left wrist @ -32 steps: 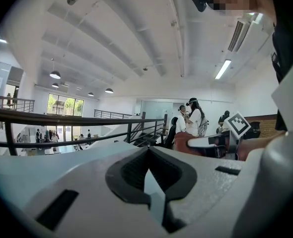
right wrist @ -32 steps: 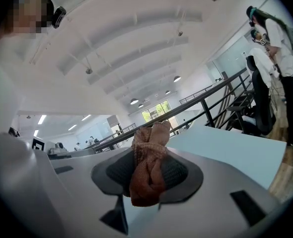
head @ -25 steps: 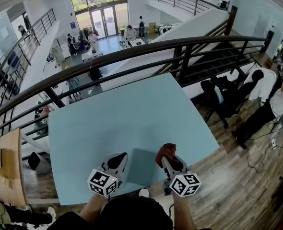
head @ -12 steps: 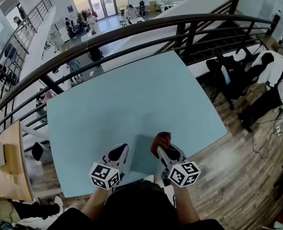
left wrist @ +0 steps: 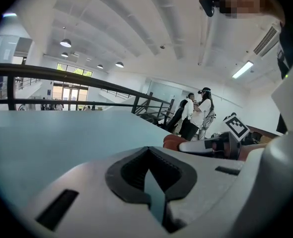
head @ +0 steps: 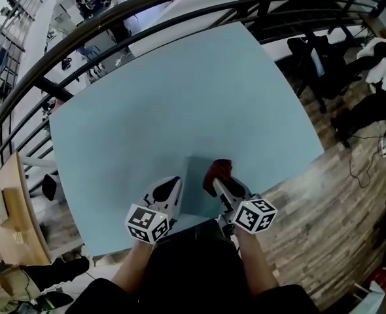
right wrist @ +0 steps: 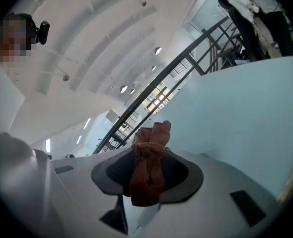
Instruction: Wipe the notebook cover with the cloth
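Note:
The notebook (head: 196, 191) has a blue-green cover and lies flat by the near edge of the light blue table (head: 167, 97). My right gripper (head: 218, 179) is shut on a red-brown cloth (head: 220, 169), and the bunched cloth rests on the cover's far right corner. In the right gripper view the cloth (right wrist: 147, 167) sticks up from between the jaws of that gripper (right wrist: 149, 180). My left gripper (head: 172, 184) lies low at the notebook's left edge. In the left gripper view this gripper (left wrist: 149, 175) is shut, with only a thin blue sliver between the pads. The cloth (left wrist: 174, 141) shows to its right.
A dark metal railing (head: 114, 18) curves round the table's far side, with a drop to a lower floor behind it. Black chairs (head: 314, 57) and a wooden floor (head: 324, 195) are on the right. A wooden desk (head: 10, 208) stands at the left.
The head camera has tilted down, so the table fills more of the view. The cloth has slid a little further onto the cover. The left gripper keeps its place at the notebook's left edge.

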A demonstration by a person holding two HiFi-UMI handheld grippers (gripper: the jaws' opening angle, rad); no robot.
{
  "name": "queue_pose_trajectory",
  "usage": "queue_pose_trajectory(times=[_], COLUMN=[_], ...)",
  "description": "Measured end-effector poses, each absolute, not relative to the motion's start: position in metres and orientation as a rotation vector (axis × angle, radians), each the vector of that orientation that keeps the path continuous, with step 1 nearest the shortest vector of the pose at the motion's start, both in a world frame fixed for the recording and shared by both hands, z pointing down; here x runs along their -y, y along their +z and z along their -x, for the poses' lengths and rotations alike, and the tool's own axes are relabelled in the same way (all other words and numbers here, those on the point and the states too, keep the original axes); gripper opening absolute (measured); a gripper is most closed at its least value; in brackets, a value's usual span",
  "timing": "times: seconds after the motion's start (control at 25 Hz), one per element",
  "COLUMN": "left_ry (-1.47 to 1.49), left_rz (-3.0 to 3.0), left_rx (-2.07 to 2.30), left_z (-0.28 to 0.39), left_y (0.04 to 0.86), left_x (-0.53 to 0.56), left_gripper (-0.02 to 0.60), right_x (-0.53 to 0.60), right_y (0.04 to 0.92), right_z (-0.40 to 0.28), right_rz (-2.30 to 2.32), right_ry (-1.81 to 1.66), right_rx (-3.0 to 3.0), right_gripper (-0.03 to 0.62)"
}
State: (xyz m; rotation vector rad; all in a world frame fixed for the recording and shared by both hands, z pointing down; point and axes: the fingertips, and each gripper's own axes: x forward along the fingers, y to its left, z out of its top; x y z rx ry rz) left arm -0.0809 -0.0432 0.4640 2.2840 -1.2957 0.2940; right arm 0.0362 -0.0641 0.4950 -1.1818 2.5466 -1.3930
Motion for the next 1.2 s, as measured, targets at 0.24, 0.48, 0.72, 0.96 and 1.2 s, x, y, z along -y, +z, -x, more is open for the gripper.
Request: queue_pose_trajectory(times=[0.24,0.48,0.72,0.96,1.2], left_ry=[0.313,0.347,0.355,0.368,0.378], left_rz=[-2.232,-2.204,-2.152,-2.128,-2.120], left_rx=[1.278,1.263,1.297,1.306,1.310], left_z=[0.089,0.093,0.098,0.105,0.111], left_y=[0.493,0.517,0.535,0.543,0.549], left_x=[0.055,0.062,0.076,0.080,0.080], left_gripper=[0.000,0.000,0.000,0.000,0.000], right_x=[0.057,0.064,0.082,0.094,0.096], right_y=[0.537,0.563,0.579,0.589,0.598], right_z=[-0.015,0.006,0.022,0.040,0.046], right_rz=[1.128,1.096,1.073,1.079,1.121], right_ry=[-1.606,-1.742,-1.835,-1.909,-1.950], right_rx=[-2.488,-2.418,-2.386,-2.336,-2.305], right_gripper=[0.141,0.143,0.143,0.142,0.142])
